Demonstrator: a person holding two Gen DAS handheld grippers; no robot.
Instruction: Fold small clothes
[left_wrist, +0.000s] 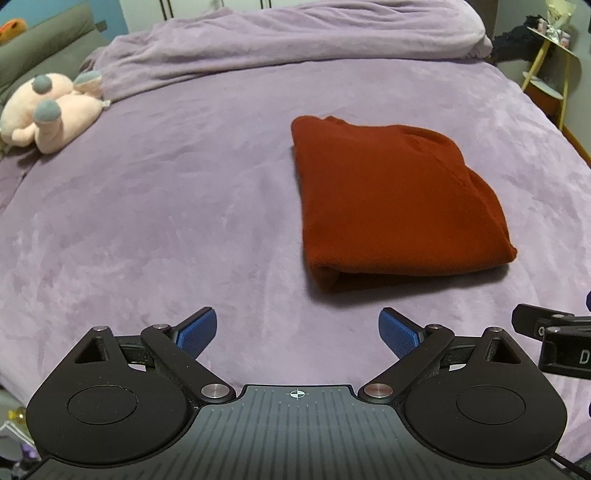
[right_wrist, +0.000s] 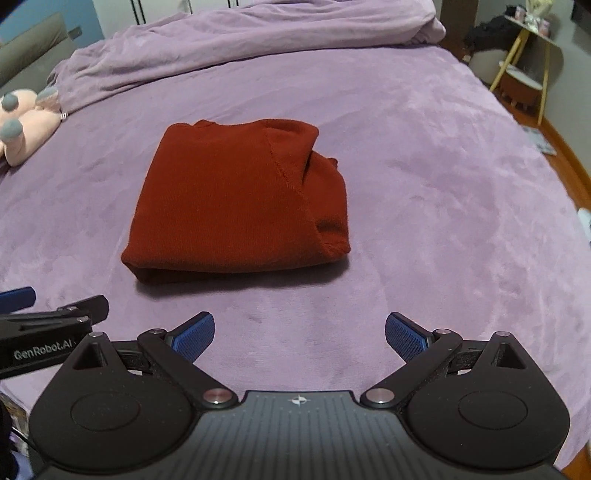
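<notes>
A dark red knit garment (left_wrist: 391, 199) lies folded into a compact rectangle on the purple bed cover (left_wrist: 166, 206). It also shows in the right wrist view (right_wrist: 236, 206), ahead and slightly left. My left gripper (left_wrist: 297, 332) is open and empty, held back from the garment's near edge. My right gripper (right_wrist: 300, 334) is open and empty too, also short of the garment. The right gripper's body shows at the right edge of the left wrist view (left_wrist: 554, 339). The left gripper's body shows at the left edge of the right wrist view (right_wrist: 44, 332).
A pink plush toy (left_wrist: 48, 114) lies at the bed's left side, and shows in the right wrist view (right_wrist: 22, 125). A bunched purple duvet (left_wrist: 280, 40) lies across the far end. A yellow-legged side table (left_wrist: 550, 62) stands right of the bed.
</notes>
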